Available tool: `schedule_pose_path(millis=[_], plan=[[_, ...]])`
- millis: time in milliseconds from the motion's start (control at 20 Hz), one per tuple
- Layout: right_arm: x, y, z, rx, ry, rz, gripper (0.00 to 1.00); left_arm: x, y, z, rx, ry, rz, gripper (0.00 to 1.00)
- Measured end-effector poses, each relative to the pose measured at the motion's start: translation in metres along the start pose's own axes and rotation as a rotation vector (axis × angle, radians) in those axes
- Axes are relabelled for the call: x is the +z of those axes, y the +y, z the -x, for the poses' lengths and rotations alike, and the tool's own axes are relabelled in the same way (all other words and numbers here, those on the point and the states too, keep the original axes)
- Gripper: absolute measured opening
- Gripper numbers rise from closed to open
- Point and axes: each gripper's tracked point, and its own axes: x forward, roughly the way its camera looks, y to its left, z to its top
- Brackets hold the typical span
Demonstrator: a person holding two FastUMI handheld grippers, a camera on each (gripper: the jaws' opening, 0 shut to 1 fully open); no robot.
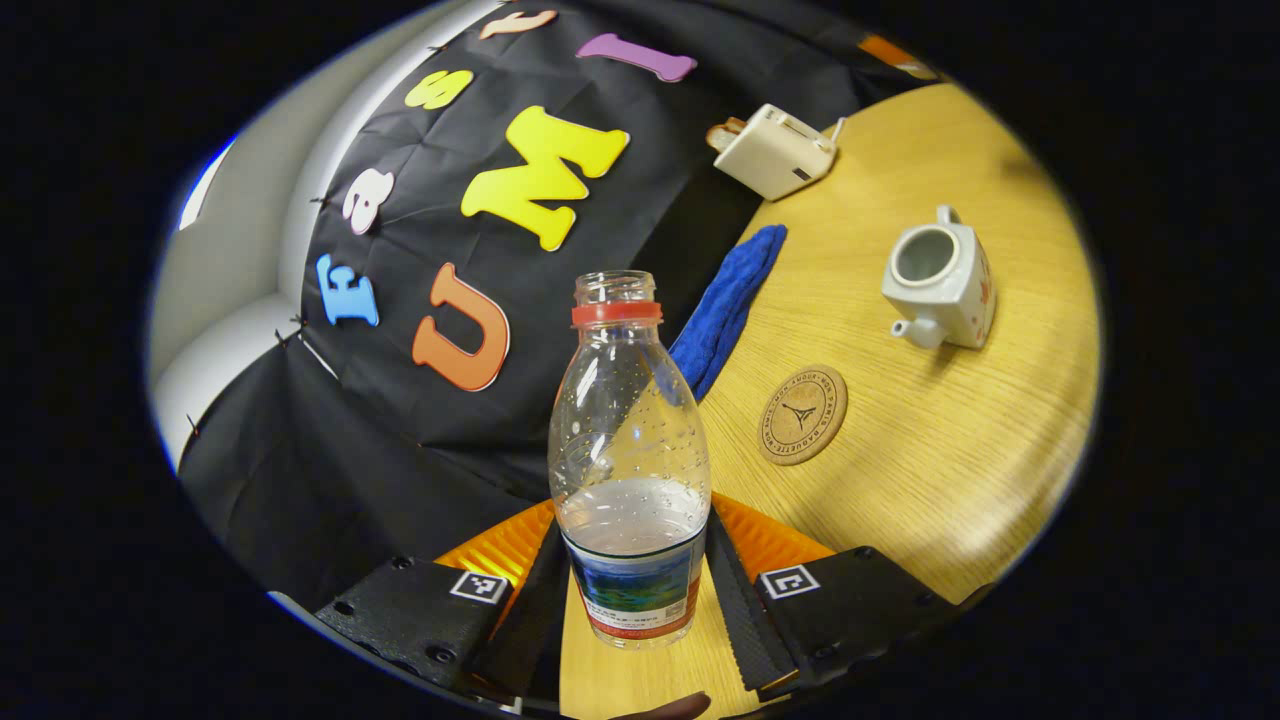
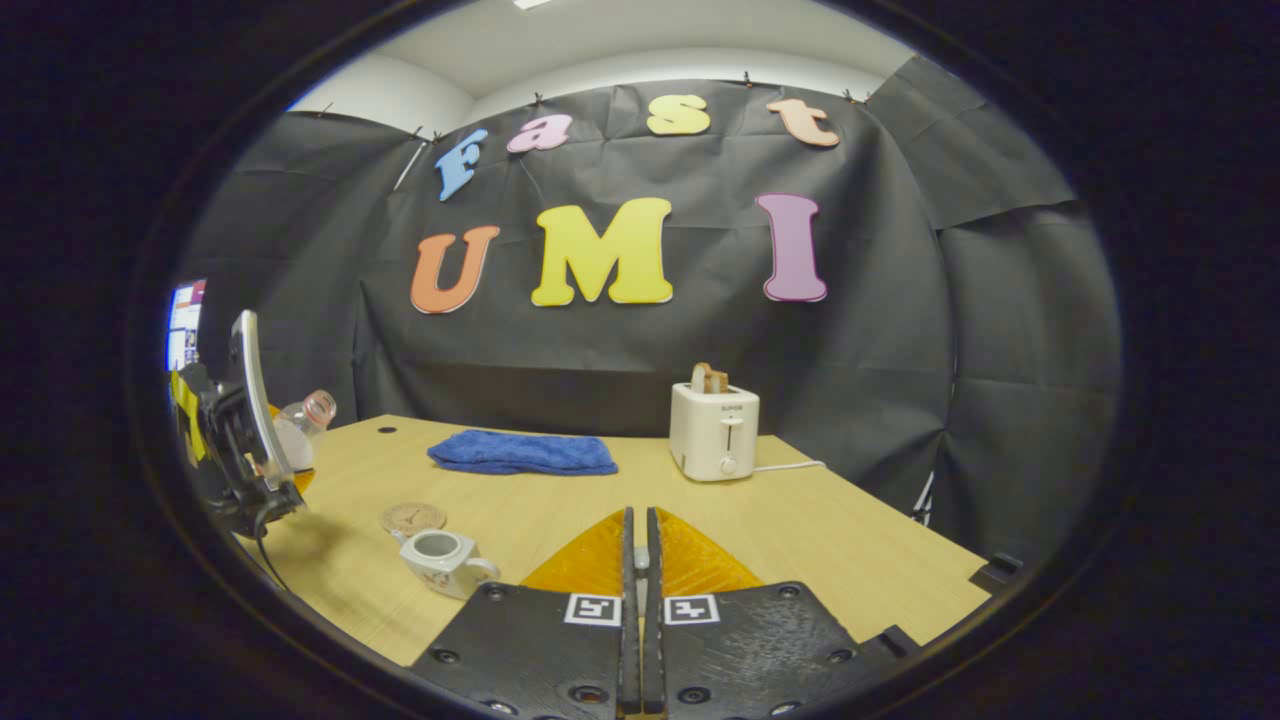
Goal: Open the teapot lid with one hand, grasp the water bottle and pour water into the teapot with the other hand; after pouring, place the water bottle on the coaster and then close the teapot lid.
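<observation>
Water bottle [image 1: 628,470] uncapped, partly filled, clamped low betw. both fingers of left gripper [image 1: 630,590], held above table [image 1: 950,450].
Teapot [image 1: 940,285] lidless on table; coaster [image 1: 802,414] near it, bare. Blue cloth [image 1: 730,305] and toaster [image 1: 775,150] farther back. Right gripper [image 2: 640,560]: fingers pressed together, nothing seen betw. them.

Clear glossy plastic water bottle [image 1: 628,440], glazed ceramic teapot [image 1: 940,284], matt wood-grain table [image 1: 960,440], fluffy blue cloth [image 2: 523,453].
</observation>
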Motion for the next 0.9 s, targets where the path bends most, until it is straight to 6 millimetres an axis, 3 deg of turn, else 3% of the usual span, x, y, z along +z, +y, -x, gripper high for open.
schedule_pose_path(millis=[250,400,500,600,650,900], plan=[[-0.008,-0.016,-0.006,-0.018,0.027,-0.035,0.01,0.019,-0.011,0.004,-0.03,-0.027,-0.155,0.8],[-0.009,-0.023,-0.009,-0.034,0.032,-0.041,0.01,0.023,-0.02,0.006,-0.047,-0.013,-0.25,0.76],[-0.01,-0.03,-0.01,-0.051,0.03,-0.032,0.01,0.027,-0.019,0.007,-0.041,-0.002,-0.346,0.8],[-0.01,-0.031,-0.011,-0.054,0.033,-0.035,0.01,0.032,-0.017,0.007,-0.03,0.005,-0.432,0.72],[-0.011,-0.032,-0.012,-0.053,0.035,-0.039,0.02,0.033,-0.019,0.006,-0.033,0.009,-0.466,0.76],[-0.014,-0.042,-0.016,-0.07,0.042,-0.051,0.01,0.047,-0.03,0.012,-0.045,0.001,-0.61,0.76]])
